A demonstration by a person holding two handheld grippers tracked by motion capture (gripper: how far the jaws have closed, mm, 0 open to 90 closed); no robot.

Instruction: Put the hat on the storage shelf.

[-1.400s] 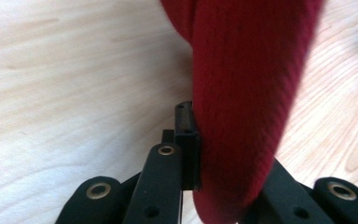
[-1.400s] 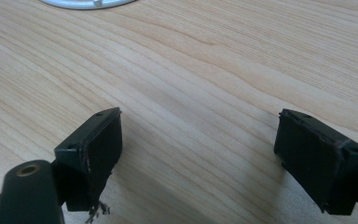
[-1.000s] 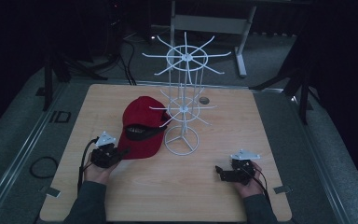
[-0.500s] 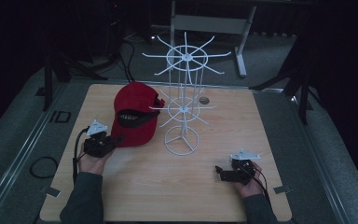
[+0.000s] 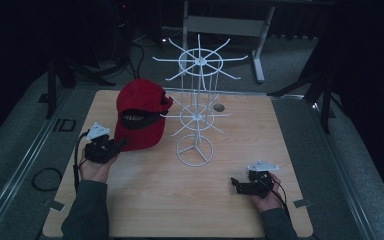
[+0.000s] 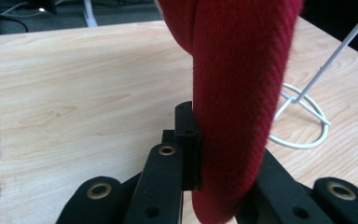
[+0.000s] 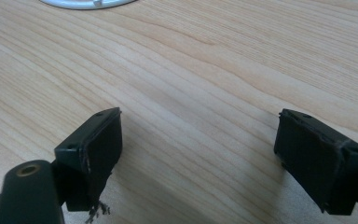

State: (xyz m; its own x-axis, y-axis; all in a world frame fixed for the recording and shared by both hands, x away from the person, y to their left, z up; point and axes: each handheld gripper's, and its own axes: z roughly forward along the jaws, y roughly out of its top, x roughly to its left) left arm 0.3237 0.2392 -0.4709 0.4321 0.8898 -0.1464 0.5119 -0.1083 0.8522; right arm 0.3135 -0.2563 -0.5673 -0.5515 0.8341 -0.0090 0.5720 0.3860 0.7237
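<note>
Left tongs (image 5: 121, 145) pinch the red cap's (image 5: 141, 114) brim, holding it upright at centre left, likely for hanging on the white wire rack (image 5: 196, 106). Right tongs (image 5: 236, 184) gape wide, empty, resting low on the desk (image 5: 260, 125).

One red cap (image 5: 141, 115), one white wire rack (image 5: 196, 107) (two tiers), two grippers (image 5: 101, 148)

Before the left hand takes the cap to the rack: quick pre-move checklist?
1. Left gripper jaws clamped on the red fabric baseball cap brim: ok.
2. Cap lifted off the light wooden table: ok.
3. Cap apart from the white wire hook rack: cannot tell, they overlap in the high view.
4. Right gripper jaws open, nothing between them: ok.
5. Right gripper away from the rack's ring base: ok.
</note>
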